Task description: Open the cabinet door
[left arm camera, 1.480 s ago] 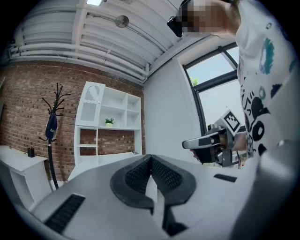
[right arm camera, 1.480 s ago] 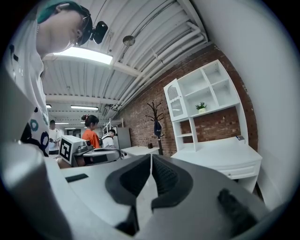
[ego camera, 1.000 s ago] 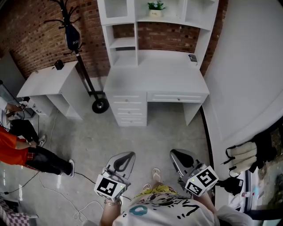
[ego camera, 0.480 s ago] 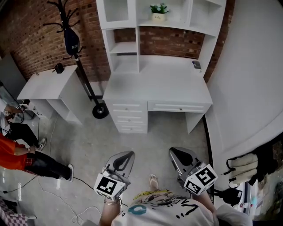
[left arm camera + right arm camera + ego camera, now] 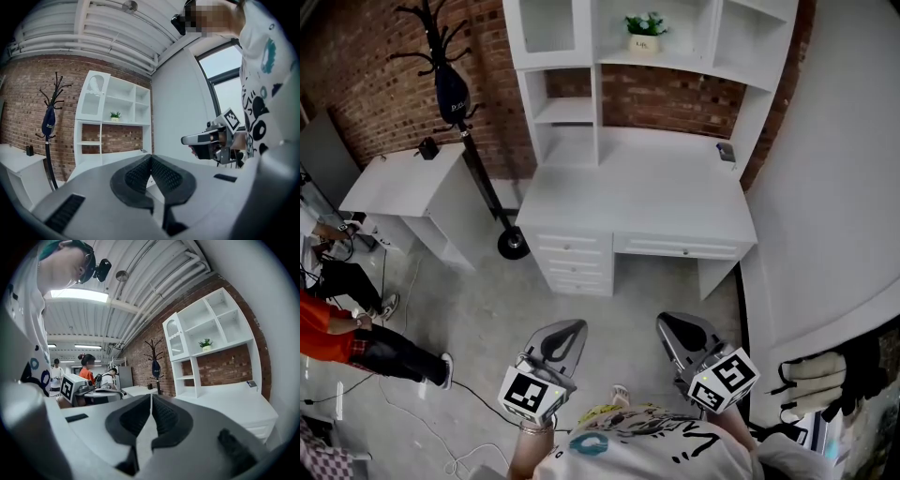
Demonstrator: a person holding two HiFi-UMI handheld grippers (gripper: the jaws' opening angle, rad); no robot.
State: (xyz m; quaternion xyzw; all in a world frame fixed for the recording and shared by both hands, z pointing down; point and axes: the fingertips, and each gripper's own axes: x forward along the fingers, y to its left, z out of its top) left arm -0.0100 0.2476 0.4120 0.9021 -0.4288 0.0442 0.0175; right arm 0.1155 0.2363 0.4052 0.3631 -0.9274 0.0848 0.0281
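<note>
1. Two handheld grippers sit low in the head view, over bare floor [image 5: 487,309] and well apart from the white desk [image 5: 637,192] that stands against the brick wall. The left gripper [image 5: 567,336] and the right gripper [image 5: 680,330] are both clenched. Each gripper's own view shows its jaws pressed together with nothing between them.
2. We take the cabinet door [image 5: 548,23] to be the framed, paned panel at the upper left corner of the hutch [image 5: 595,94] on the desk. It looks flush with its frame, so we judge it closed.
3. None of the opening is done yet. What is left is to cross the floor, reach the door's edge or handle, and swing it out. We cannot make out a handle.
4. No brand can be read. The plant pot [image 5: 644,39] on the hutch's top shelf has a small label, and the dark bag [image 5: 450,89] on the coat stand [image 5: 478,159] has pale print. Both are too small to read. The person's shirt [image 5: 647,450] shows lettering we cannot decipher.
</note>
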